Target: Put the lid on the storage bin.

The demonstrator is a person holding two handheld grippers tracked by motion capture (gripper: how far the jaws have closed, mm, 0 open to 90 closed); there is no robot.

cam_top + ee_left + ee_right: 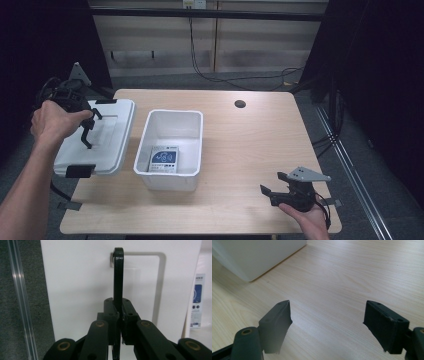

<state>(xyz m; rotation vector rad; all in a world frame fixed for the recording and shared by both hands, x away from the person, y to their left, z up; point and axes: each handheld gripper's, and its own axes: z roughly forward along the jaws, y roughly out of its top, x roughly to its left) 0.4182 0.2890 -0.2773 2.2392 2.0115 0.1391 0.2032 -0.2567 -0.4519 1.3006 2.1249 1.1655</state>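
Left gripper (89,131) clamped on black handle (118,275) of white lid (107,137), which rests at worktop (250,145) left edge beside white bin (172,150); right gripper (274,189) jaws apart above worktop

High view sits above the near edge, looking forward and down over the whole desk (240,150). Left gripper view is right up against the white lid (80,290); right gripper view skims low over bare wood. Both catch the white bin (257,255).
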